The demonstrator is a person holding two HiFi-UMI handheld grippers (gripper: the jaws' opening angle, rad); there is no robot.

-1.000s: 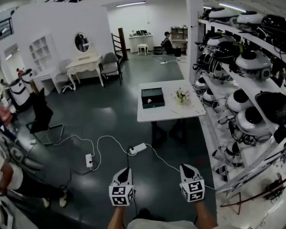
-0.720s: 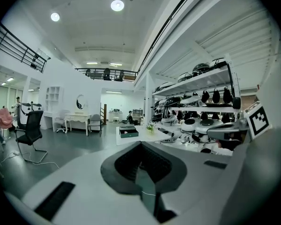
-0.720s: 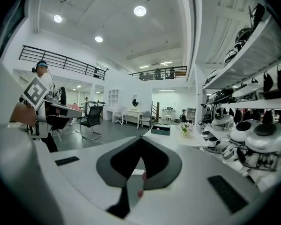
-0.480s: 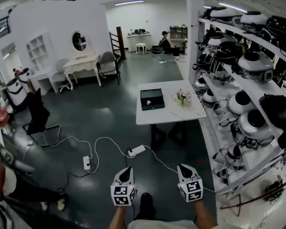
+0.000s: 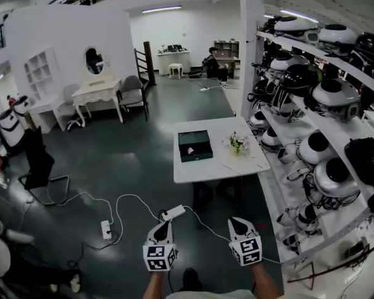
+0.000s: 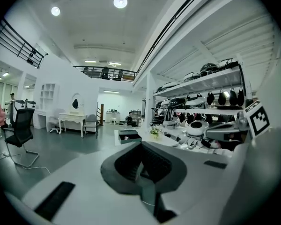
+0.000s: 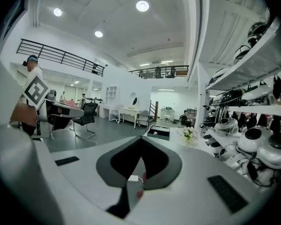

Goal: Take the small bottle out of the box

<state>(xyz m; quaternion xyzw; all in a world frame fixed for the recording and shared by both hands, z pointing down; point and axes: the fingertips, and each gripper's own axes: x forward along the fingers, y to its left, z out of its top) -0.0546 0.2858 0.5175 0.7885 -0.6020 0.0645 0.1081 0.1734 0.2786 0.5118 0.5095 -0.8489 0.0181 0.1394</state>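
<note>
Dark floor (image 5: 143, 167), big open room. Tall shelving rack (image 5: 336, 133) along the right side, packed with rounded helmet-like units (image 5: 332, 93). White table (image 5: 199, 172) stands beside the rack, well ahead of both grippers. Dark green box (image 5: 196, 159) sits open on the table's left half. Left gripper (image 5: 164, 225) and right gripper (image 5: 237, 222) are low in the head view over the floor, side by side, both with jaws closed together and nothing between them. Power strip (image 5: 173, 213) lies on the floor just ahead of the left gripper. Flowers (image 5: 237, 143) stand right of the box. Small bottle (image 5: 190, 149) is a pale pink speck inside the box.
</note>
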